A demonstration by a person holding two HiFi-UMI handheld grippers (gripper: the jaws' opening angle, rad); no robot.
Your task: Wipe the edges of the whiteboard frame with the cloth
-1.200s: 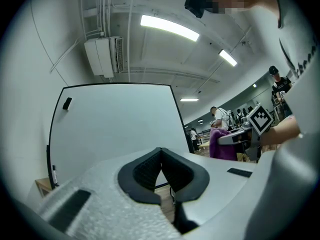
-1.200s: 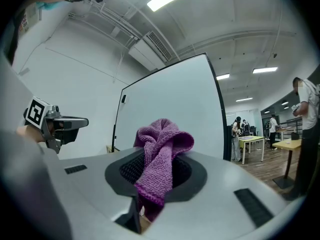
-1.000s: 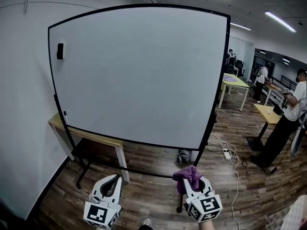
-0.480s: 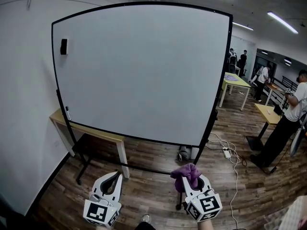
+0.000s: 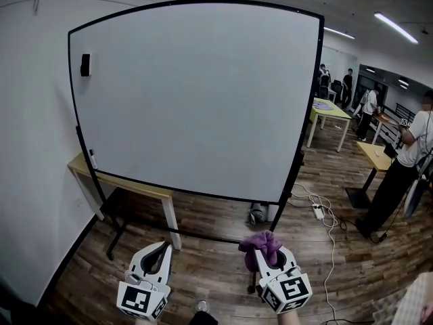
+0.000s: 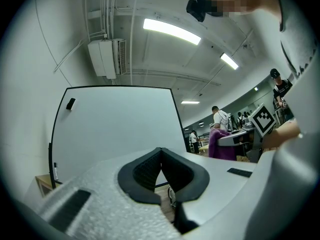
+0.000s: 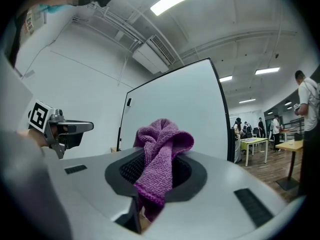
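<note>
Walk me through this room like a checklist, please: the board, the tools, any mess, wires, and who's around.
Surface: whiteboard blank, no marks seen; black frame all round.
Job's things: purple cloth bunched up, not touching the board.
Clutter: small black block stuck near the board's top left; wooden table behind its lower left.
Grippers: right gripper shut on the cloth; left gripper shut, empty; both held low, short of the board.
Cables: white power strip and cord on the wood floor, right of the stand.
Surroundings: people and tables at the right.
</note>
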